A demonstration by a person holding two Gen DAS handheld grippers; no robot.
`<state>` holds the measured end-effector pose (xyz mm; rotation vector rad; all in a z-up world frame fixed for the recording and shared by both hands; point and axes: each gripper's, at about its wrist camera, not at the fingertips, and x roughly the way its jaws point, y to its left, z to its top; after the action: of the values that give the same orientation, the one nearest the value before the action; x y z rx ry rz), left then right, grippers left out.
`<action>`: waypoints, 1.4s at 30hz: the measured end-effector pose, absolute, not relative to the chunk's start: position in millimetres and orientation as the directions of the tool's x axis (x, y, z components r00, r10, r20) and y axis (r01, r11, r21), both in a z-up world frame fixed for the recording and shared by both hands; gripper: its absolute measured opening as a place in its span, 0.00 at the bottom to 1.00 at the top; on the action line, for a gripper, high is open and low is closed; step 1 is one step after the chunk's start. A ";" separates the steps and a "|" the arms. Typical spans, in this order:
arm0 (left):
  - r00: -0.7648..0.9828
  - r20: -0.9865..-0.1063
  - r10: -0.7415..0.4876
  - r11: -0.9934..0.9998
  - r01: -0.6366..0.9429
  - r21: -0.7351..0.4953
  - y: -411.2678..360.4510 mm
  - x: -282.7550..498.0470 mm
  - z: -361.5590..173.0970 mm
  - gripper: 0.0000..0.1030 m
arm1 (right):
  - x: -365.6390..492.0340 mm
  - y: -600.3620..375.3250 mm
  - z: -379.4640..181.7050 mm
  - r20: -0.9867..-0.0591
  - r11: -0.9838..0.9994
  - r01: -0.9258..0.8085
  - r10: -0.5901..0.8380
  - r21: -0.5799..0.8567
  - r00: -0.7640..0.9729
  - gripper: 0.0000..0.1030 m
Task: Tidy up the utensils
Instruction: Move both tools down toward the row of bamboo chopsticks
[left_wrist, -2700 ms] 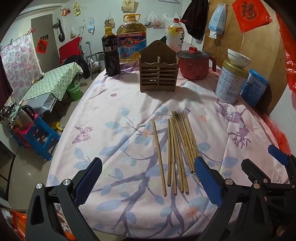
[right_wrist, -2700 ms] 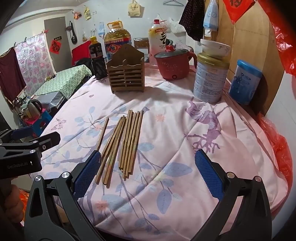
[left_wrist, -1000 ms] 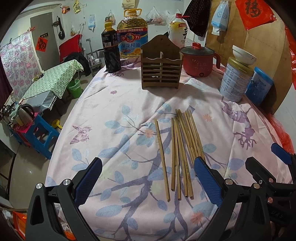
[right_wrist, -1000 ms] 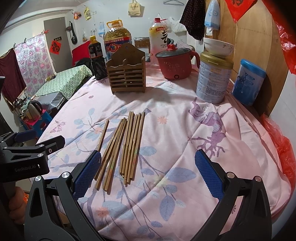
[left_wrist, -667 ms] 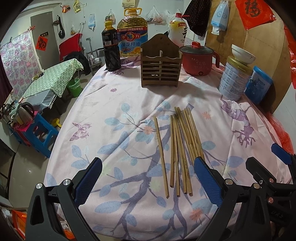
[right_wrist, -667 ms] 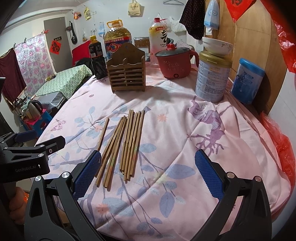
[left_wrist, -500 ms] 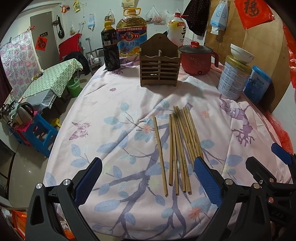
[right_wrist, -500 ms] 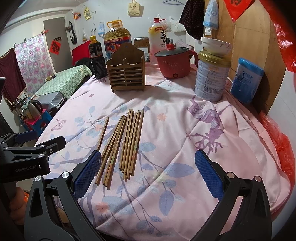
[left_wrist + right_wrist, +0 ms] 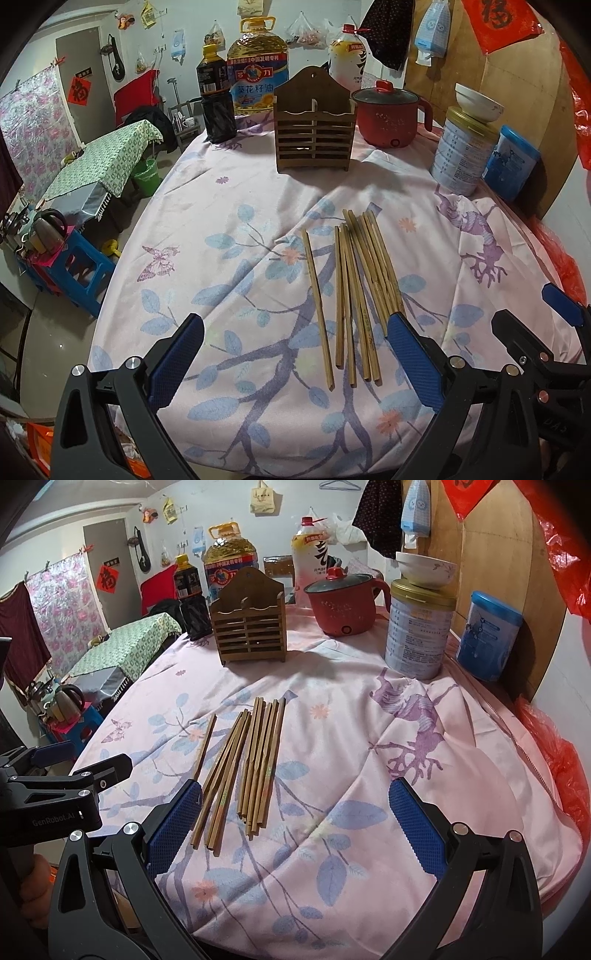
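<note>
At the near edge of the worktop both tools hover above the flowered cloth (image 9: 236, 206), each with its blue pads wide apart and nothing between them: the left tool (image 9: 295, 354) and the right tool (image 9: 295, 823). Just beyond them lie the chopsticks (image 9: 354, 291), a loose bundle of bamboo sticks flat on the cloth around the middle of the worktop, with one stick (image 9: 317, 306) a little apart on the left of the rest. Their long axis runs from the near edge toward the far edge, so they point almost straight away from both tools. Seen from the left tool, the bundle sits toward its right pad, the near ends inside the gap; seen from the right tool, it lies toward its left pad. Neither tool is clearly nearer, though the lone stick looks best placed for the left. Nothing has been lifted yet. At the far edge stands the wooden holder (image 9: 314, 136), upright and apparently empty, likely the goal. Flanking it are a dark bottle (image 9: 216, 96), an oil jug (image 9: 258, 70), a red pot (image 9: 388, 114) and a tin (image 9: 465, 155) with a bowl (image 9: 478, 103) on top.
</note>
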<state>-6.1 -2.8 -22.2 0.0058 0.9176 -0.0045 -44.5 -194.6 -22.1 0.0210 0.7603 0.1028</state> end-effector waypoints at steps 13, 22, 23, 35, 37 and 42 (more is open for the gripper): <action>0.611 -0.791 0.006 1.000 0.003 0.009 -1.2 -1.9 -21.6 0.95 | -39.9 -192.6 -21.8 -0.693 0.994 -0.096 0.108 0.056 0.713 0.95; 0.598 -0.799 0.061 0.998 -0.037 0.049 16.7 8.0 -32.5 0.95 | -36.3 -194.5 -20.9 -0.678 0.996 -0.076 0.083 0.040 0.730 0.95; 0.576 -0.814 0.073 0.997 -0.060 0.047 25.6 11.2 -39.9 0.95 | -35.1 -196.8 -21.5 -0.677 0.997 -0.064 0.072 0.036 0.733 0.95; 0.445 -0.896 -0.002 1.000 -0.003 -0.004 29.3 3.6 -105.2 0.95 | -34.7 -218.6 -64.3 -0.765 0.999 -0.002 0.034 0.043 0.643 0.95; 0.432 -0.902 -0.016 0.999 0.035 -0.001 20.3 3.6 -115.7 0.95 | -37.1 -215.9 -69.9 -0.774 0.999 -0.019 0.034 0.028 0.632 0.95; 0.425 -0.904 -0.037 0.998 0.068 -0.009 8.4 5.7 -134.0 0.95 | -41.4 -214.8 -79.3 -0.788 0.999 -0.041 0.027 0.002 0.615 0.95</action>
<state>5.7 8.4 -134.0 0.0299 1.1300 -0.0655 -41.4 -214.8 -79.3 -0.0166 0.9079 0.0389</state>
